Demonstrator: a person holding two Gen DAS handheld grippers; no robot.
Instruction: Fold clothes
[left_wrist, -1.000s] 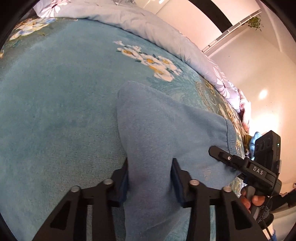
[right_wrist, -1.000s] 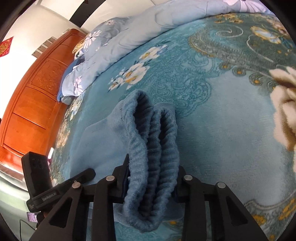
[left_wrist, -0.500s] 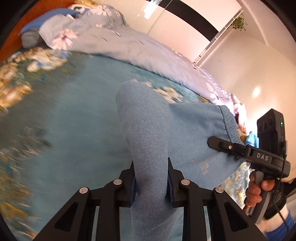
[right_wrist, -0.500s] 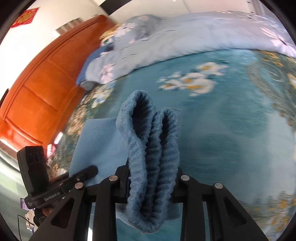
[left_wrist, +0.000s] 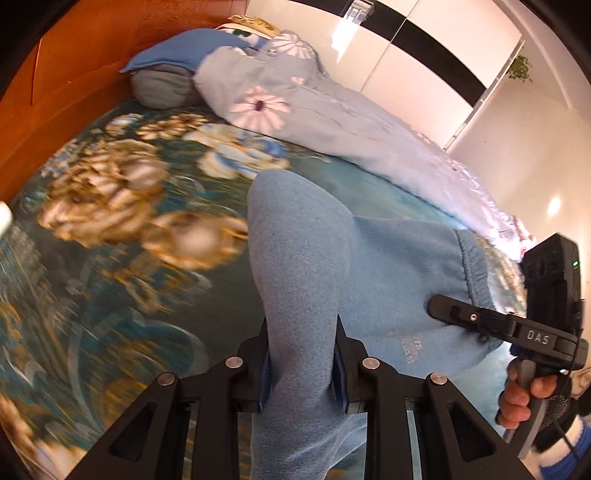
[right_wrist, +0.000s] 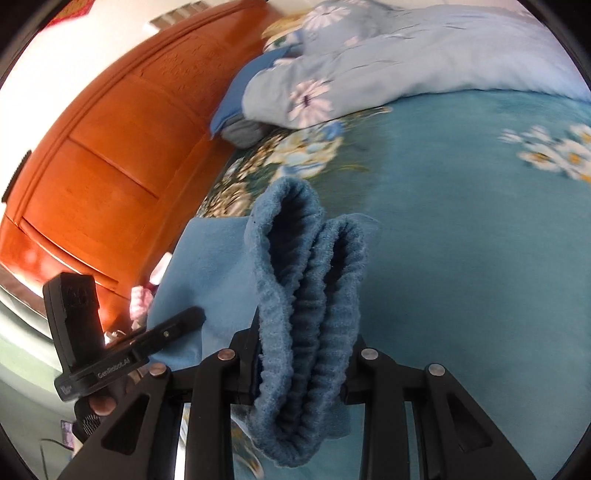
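Observation:
Blue fleece sweatpants (left_wrist: 391, 280) hang lifted above a teal floral bedspread (left_wrist: 110, 258). My left gripper (left_wrist: 301, 354) is shut on a bunched fold of the plain fabric, which rises in a hump in front of it. My right gripper (right_wrist: 301, 354) is shut on the ribbed elastic waistband (right_wrist: 306, 295), doubled into two loops between the fingers. The right gripper (left_wrist: 495, 325) also shows at the right in the left wrist view, held by a hand (left_wrist: 517, 398). At the lower left of the right wrist view is the left gripper (right_wrist: 147, 343).
A pale blue flowered quilt (left_wrist: 332, 110) lies heaped along the far side of the bed. A blue pillow (left_wrist: 184, 51) and a grey bolster (left_wrist: 162, 88) rest against the orange wooden headboard (right_wrist: 110, 147). White wardrobe doors (left_wrist: 406, 48) stand beyond.
Both grippers have lifted the sweatpants off the bedspread and swung toward the headboard. The left jaws have closed tighter on the fabric.

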